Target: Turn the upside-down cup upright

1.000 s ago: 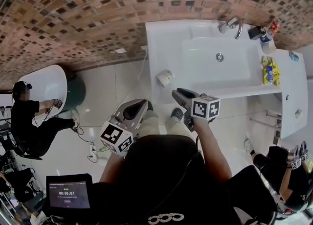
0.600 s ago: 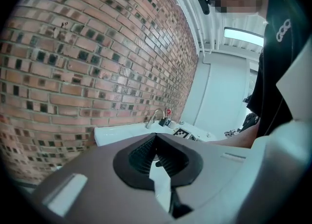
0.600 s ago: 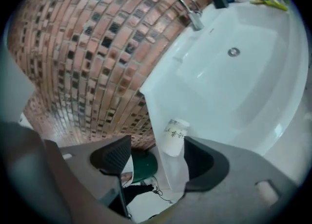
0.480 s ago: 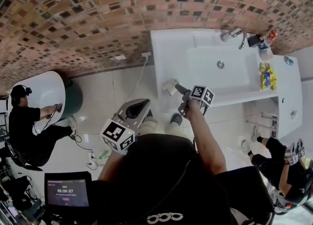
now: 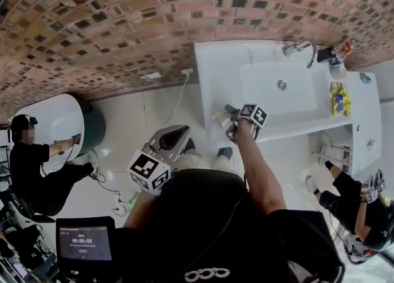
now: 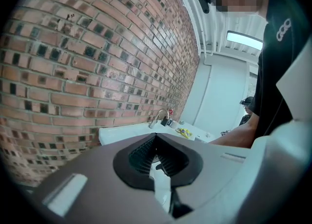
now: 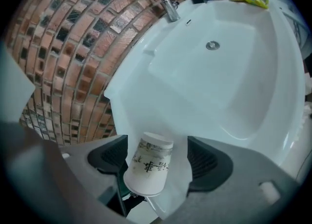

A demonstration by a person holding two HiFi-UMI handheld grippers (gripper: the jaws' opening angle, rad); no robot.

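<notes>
a: two grippers. the left gripper (image 6: 156, 145) first?
b: jaws together, empty. the right gripper (image 7: 161, 156) is opening, its jaws straddling the upside-down cup (image 7: 148, 165), not gripped, on a corner of the sink counter (image 7: 146, 72).
a: next?
b: likely close, lift, roll upright.

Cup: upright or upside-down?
Upside-down: cup stands rim-down on the counter, closed base up, untouched between the right gripper's opening jaws.
</notes>
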